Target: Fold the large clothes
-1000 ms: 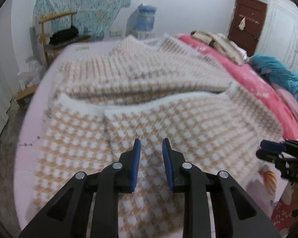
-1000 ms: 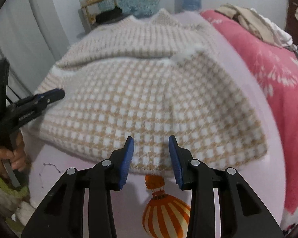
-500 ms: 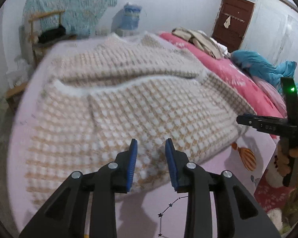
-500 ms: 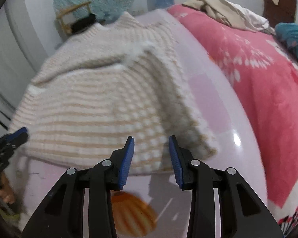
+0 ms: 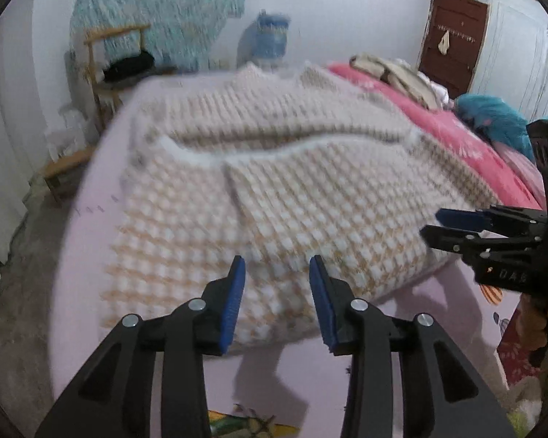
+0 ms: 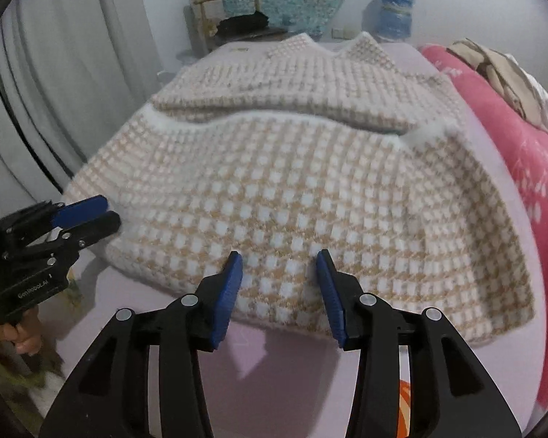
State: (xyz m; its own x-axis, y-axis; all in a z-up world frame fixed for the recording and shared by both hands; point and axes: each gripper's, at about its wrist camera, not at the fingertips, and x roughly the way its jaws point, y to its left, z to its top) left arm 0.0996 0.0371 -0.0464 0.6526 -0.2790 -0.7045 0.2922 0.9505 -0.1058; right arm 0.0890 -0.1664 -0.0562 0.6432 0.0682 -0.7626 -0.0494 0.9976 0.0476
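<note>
first, left wrist view: left gripper (image 5: 277, 284) hangs w/ jaws wide, holding nothing, over the near hem of a tan-and-white checked sweater (image 5: 292, 189) lying on the lilac bed sheet (image 5: 438, 314). right gripper (image 5: 445, 224) sits at the sweater's right edge. half a sec ago the left tool was further back over bare sheet; it's now closer. right wrist view: right gripper (image 6: 279, 284) also wide, empty, swung back to face the hem squarely; left gripper (image 6: 87, 213) by the left corner. prob lining up the next fold.

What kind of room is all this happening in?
Most likely a bedroom: a beige-and-white checked knit sweater lies on a bed with a lilac sheet and pink floral blanket, beside a wooden chair.
</note>
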